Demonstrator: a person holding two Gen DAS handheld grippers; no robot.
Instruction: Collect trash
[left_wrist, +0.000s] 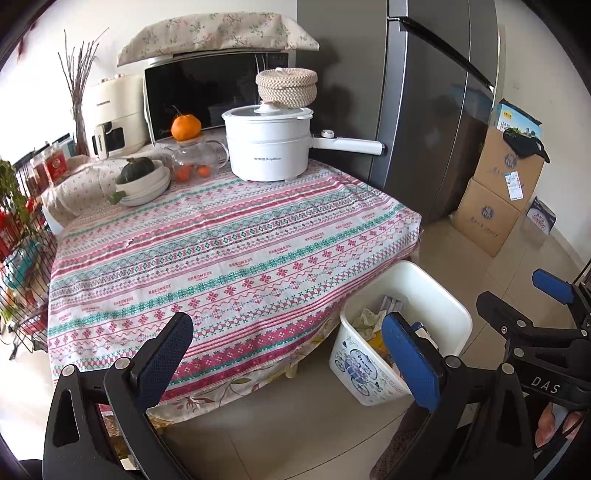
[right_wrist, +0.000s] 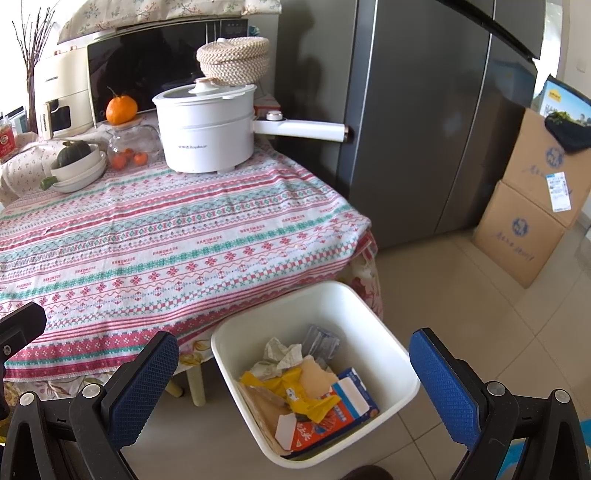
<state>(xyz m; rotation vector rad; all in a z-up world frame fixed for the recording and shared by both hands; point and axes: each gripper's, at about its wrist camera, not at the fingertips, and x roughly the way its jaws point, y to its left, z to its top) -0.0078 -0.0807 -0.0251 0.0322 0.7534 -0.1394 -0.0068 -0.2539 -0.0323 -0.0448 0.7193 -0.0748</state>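
The white bin (right_wrist: 316, 369) stands on the floor just beside the near right corner of the surface (right_wrist: 155, 236), and it already holds the trash (right_wrist: 306, 391): crumpled paper, a yellow wrapper, a flattened carton and a clear plastic piece. Both claws are spread wide and hold nothing; the right claw (right_wrist: 295, 384) hangs over the bin's mouth, the left claw (left_wrist: 288, 354) over the near edge of the patterned cloth. No loose litter shows on the cloth (only the pot (left_wrist: 267, 142), bowls and fruit at the far side), so collecting looks all but finished. A sound finish would be to scan the floor and the far left of the surface, keeping both claws clear of the bin rim.
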